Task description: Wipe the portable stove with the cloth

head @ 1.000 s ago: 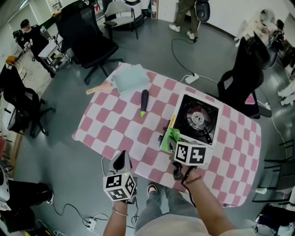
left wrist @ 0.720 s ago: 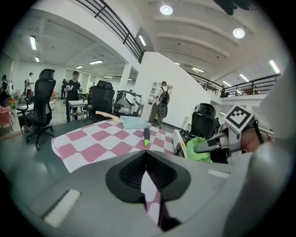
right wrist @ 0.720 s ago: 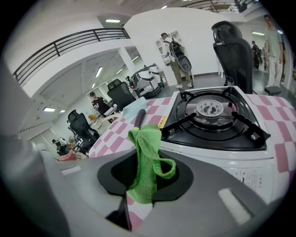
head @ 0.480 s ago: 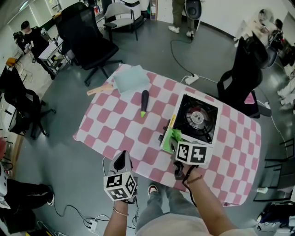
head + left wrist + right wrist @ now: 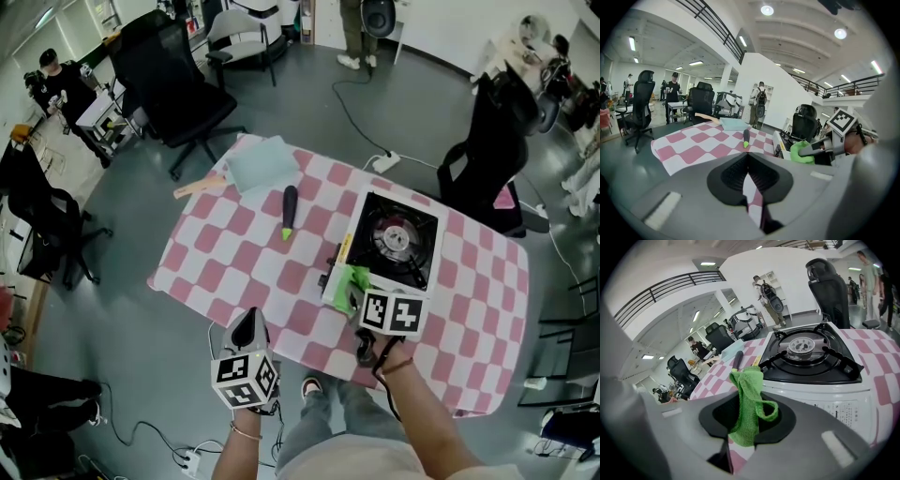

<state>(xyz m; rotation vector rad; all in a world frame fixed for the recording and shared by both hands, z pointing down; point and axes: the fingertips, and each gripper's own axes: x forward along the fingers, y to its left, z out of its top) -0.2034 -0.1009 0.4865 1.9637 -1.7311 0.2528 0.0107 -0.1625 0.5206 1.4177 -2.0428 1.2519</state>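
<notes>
while almost nothing has shifted, your right gripper [image 5: 354, 292] still pinches the green cloth [image 5: 747, 404] at the near-left corner of the portable stove [image 5: 398, 242], left gripper [image 5: 248, 328] closed and empty, so wiping looks stalled.

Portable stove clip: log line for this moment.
right gripper: shut on green cloth | cloth at near side of portable stove, contact unclear | left gripper: shut, empty

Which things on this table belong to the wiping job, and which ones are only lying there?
For the job: portable stove, green cloth, right gripper shut on it.
Lying about: black tool with green tip, pale blue cloth, wooden utensil.
</notes>
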